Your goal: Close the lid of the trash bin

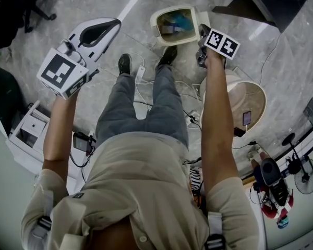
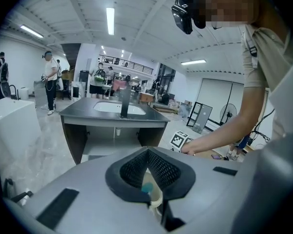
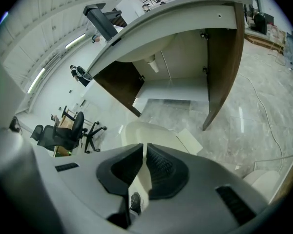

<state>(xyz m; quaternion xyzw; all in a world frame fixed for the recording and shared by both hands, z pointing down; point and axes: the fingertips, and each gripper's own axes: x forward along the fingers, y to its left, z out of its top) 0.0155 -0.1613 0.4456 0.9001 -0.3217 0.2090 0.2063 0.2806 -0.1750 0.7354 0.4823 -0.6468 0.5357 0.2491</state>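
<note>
Beige shirt (image 1: 141,176), grey trousers (image 1: 146,108), perhaps denim

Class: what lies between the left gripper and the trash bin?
In the head view, only bare marble floor separates the left gripper from the trash bin; a black shoe lies just below.

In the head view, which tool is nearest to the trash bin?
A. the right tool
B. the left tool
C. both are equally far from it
A: the right tool reaches to the right rim of the trash bin, while the left tool is held apart from it, over the floor to the left.
</note>
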